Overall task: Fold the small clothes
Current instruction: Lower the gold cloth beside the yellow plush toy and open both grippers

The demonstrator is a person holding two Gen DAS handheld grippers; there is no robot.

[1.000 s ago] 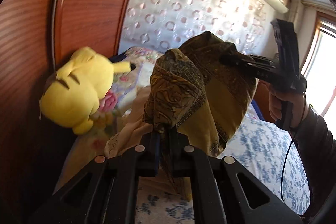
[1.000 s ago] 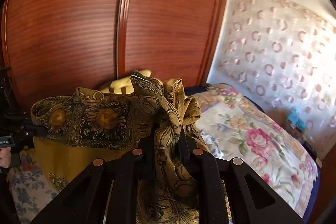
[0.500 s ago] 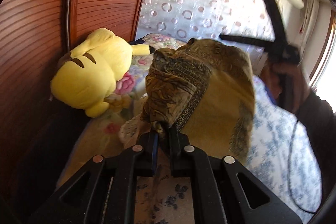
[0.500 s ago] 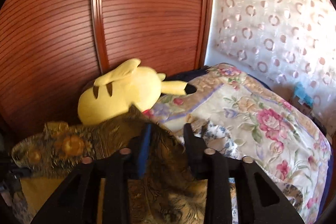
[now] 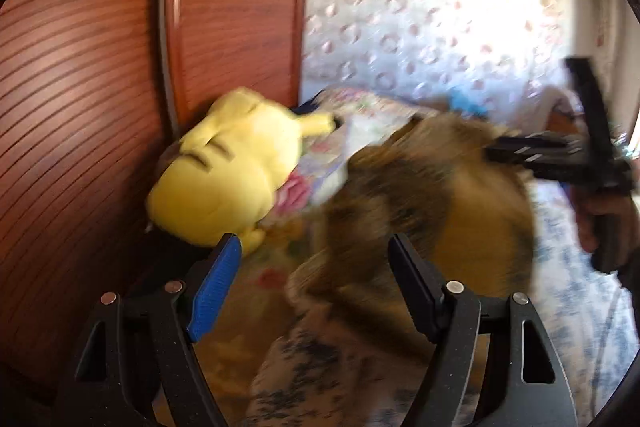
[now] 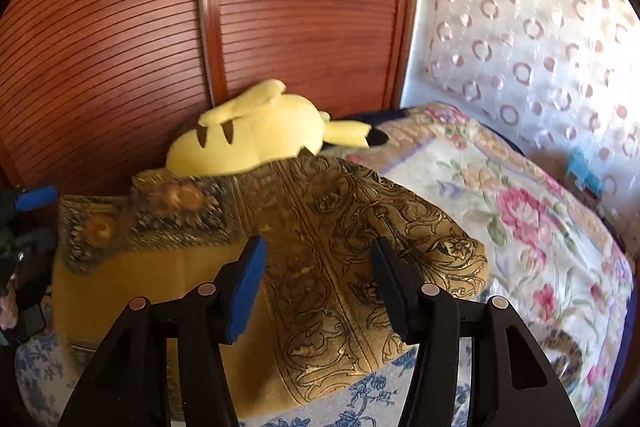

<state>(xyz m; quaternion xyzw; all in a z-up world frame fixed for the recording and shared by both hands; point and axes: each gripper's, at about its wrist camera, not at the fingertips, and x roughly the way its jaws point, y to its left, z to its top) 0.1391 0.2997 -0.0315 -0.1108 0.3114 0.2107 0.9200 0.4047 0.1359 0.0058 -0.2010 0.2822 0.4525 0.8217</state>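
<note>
A mustard-and-brown patterned cloth (image 6: 320, 223) lies slumped on the bed, motion-blurred in the left wrist view (image 5: 432, 211). My left gripper (image 5: 316, 271) is opening wide. The cloth's near edge shows between its fingers, and neither pad touches it. My right gripper (image 6: 318, 267) is also opening, with the cloth spread just beyond and below its fingers and free of the pads. In the left wrist view, the right gripper (image 5: 496, 151) hovers over the cloth's far side, held by a hand (image 5: 600, 219). The left gripper (image 6: 28, 219) shows at the right wrist view's left edge.
A yellow plush toy (image 6: 256, 135) leans against the slatted wooden panel (image 6: 300, 7) behind the cloth. A floral quilt (image 6: 520, 211) covers the right of the bed; a blue-flowered sheet (image 6: 372, 391) lies near me. A curtain with ring patterns (image 6: 520, 39) hangs at the back.
Both grippers opened and let go of the cloth, which dropped from its raised, bunched hold onto the bed. The right gripper sank toward the bed.
</note>
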